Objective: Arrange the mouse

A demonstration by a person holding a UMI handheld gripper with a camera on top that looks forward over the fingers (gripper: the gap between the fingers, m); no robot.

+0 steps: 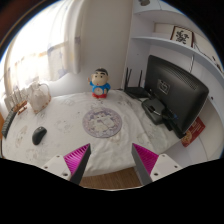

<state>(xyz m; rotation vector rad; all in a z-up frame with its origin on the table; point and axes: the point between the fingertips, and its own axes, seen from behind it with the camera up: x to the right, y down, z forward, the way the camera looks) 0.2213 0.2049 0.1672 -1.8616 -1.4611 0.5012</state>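
Note:
A dark computer mouse (39, 134) lies on the white table (70, 125), to the left of the round grey mouse mat (101, 122) at the table's middle. My gripper (112, 158) hangs above the table's near edge, well back from both. Its two fingers, with magenta pads (77, 160), stand wide apart with nothing between them.
A cartoon figurine (100, 84) stands at the back of the table. A black monitor (173, 92) and a router with antennas (137, 84) are on the right. A pale bag (39, 97) sits at the back left. A red item (192, 132) lies at the right edge.

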